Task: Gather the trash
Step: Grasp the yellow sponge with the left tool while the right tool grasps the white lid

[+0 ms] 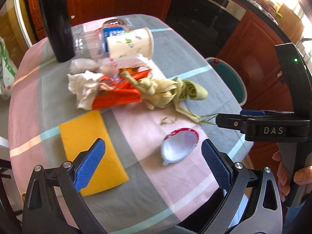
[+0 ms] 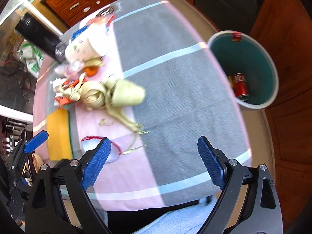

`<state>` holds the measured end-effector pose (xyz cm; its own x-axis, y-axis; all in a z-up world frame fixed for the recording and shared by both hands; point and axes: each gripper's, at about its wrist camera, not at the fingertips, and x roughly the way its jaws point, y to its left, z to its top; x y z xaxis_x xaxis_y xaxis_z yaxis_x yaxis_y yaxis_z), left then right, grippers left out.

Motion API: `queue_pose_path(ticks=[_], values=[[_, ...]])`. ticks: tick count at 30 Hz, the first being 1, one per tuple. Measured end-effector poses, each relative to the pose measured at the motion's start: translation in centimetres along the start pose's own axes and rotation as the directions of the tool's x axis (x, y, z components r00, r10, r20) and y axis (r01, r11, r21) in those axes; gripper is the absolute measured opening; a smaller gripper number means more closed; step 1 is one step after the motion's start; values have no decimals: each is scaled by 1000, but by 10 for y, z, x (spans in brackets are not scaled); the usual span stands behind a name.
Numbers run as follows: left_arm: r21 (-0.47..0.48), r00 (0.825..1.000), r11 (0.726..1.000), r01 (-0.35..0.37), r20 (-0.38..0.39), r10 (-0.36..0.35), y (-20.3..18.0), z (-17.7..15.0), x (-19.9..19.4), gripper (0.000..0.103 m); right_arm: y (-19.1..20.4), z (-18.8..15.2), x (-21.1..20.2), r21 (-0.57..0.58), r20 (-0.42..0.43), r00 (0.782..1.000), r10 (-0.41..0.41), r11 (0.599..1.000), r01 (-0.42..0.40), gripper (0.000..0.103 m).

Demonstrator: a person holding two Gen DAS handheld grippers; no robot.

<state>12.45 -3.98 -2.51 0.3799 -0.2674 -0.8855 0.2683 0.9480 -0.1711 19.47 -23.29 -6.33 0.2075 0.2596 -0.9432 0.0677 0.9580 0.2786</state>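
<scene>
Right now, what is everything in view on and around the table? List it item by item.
Tablecloth: one, pink, grey and pale-blue checks, covering the table.
Corn husks: one pile, pale green, mid-table.
Snack wrapper: one, orange-red, left of the husks.
Crumpled tissue: one, white, against the wrapper.
Paper cup: one, white with green print, on its side at the far end.
Plastic bottle: one, clear with blue label, lying behind the cup.
Flask: one, black, upright, far left.
Cloth: one, yellow, flat, near left.
Lid: one, white with red rim, near edge.
Bin: one, teal inside, on the floor beside the table.
Can: one, red, inside the bin.
Left tongs: open, empty.
Right tongs: open, empty.
</scene>
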Motion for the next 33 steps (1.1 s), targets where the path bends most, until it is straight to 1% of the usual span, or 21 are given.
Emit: queue_pose_path(ticks=[4,6,9,16,21,26,31,32,33], values=[[-68,997,995,-76,1,77,31,-16,3,99,25,-5,14,-23,-30,999,14,1000,-15,86],[-96,996,991,-94,-16,93,43,-22,6,99,36,-8,20,-31,-43,999,21,999,-23,86],[-122,996,988,-91,-36,87,58,-28,13,99,46,-8,22,-31,-42,999,30,999,-32,86],[-151,995,985,-84,-71,74,75,-41,27,99,71,2,18,-67,-20,1000,9,998,-10,86],[-188,996,980,-61,-72,48,97,-54,20,99,86,-1,31,-94,-52,999,7,995,-12,86],[-178,996,982,-59,-71,47,105,-60,16,99,95,-8,45,-102,-77,997,-3,995,-5,86],[-163,997,985,-52,-73,41,103,-60,16,99,94,-15,55,-82,-93,996,-11,997,4,77],[-163,997,985,-50,-73,38,103,-60,15,99,94,-17,57,-79,-93,996,-14,997,7,72],[-163,997,985,-47,-73,35,102,-59,15,99,93,-18,59,-77,-90,996,-17,997,10,72]])
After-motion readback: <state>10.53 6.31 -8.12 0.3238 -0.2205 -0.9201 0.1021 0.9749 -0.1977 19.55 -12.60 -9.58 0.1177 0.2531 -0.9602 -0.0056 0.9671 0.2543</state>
